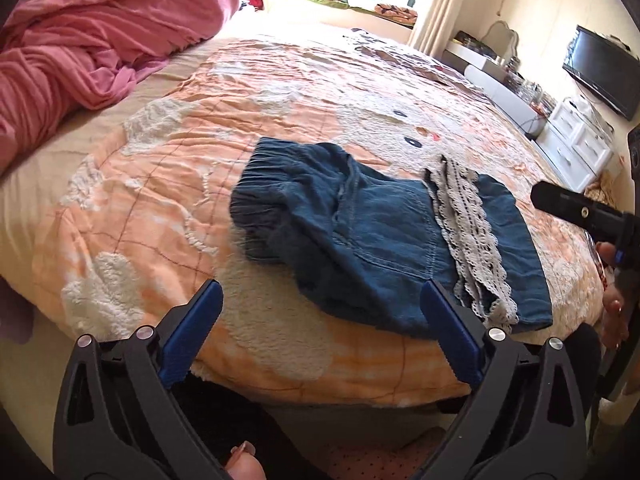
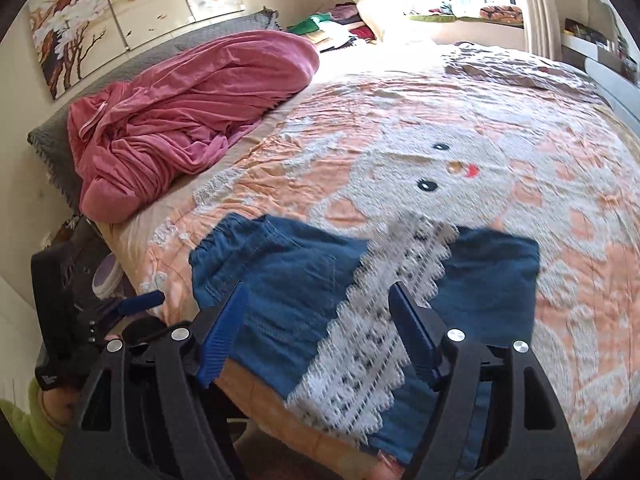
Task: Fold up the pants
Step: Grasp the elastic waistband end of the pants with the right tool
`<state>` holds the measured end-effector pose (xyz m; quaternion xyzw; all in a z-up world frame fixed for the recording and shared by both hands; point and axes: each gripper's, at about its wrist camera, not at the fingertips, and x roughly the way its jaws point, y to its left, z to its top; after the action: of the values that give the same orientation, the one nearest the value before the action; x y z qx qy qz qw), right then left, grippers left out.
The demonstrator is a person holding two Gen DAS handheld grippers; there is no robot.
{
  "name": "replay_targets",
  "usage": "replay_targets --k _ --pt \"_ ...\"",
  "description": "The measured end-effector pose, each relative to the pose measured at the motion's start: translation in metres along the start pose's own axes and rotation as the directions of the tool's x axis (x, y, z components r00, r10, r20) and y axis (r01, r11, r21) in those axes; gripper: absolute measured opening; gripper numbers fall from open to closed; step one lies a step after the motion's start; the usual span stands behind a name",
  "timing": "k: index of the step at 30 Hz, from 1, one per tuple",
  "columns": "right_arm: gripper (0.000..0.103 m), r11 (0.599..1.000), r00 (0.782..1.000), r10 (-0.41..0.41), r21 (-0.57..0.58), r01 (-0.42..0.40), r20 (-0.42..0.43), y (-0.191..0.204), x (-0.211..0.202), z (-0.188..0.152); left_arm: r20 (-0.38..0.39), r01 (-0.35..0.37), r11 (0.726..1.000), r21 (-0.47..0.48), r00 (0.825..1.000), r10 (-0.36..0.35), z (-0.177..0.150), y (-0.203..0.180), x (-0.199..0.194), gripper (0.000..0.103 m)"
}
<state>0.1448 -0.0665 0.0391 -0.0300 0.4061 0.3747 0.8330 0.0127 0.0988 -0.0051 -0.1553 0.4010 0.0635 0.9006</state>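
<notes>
Blue denim pants (image 1: 360, 232) with a white lace trim (image 1: 472, 240) lie folded near the front edge of the bed. The elastic waistband points left. My left gripper (image 1: 320, 300) is open and empty, hovering just in front of the pants' near edge. My right gripper (image 2: 316, 308) is open and empty, low over the pants (image 2: 288, 280) and the lace trim (image 2: 384, 312). The right gripper's body also shows at the right edge of the left wrist view (image 1: 580, 212). The left gripper's blue fingertip (image 2: 148, 300) shows at the left of the right wrist view.
An orange and white quilted bedspread (image 1: 168, 184) covers the bed. A crumpled pink blanket (image 1: 88, 40) lies at the head end, left. White drawers (image 1: 576, 140) and a TV (image 1: 604, 68) stand to the right. The bed's front edge (image 1: 320, 380) is just below the grippers.
</notes>
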Motion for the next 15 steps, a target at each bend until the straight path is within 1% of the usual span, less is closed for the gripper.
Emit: replay_targets --k 6,7,12,15 --pt "0.081 0.998 1.000 0.004 -0.061 -0.006 -0.027 0.013 0.028 0.025 -0.007 0.000 0.998 -0.069 1.000 -0.001 0.002 0.022 0.009 0.093" --pt "0.084 0.997 0.999 0.007 -0.072 -0.010 -0.036 0.015 0.032 0.027 -0.009 0.001 0.997 -0.075 1.000 -0.001 0.002 0.024 0.010 0.093" --pt "0.088 0.989 0.994 0.025 -0.141 -0.040 -0.104 0.031 0.064 0.042 -0.019 0.022 0.992 -0.123 1.000 -0.024 0.005 0.034 0.017 0.093" --pt "0.089 0.977 0.988 0.031 -0.205 -0.062 -0.153 0.044 0.090 0.052 -0.020 0.051 0.989 -0.138 0.998 -0.054 0.006 0.035 0.021 0.093"
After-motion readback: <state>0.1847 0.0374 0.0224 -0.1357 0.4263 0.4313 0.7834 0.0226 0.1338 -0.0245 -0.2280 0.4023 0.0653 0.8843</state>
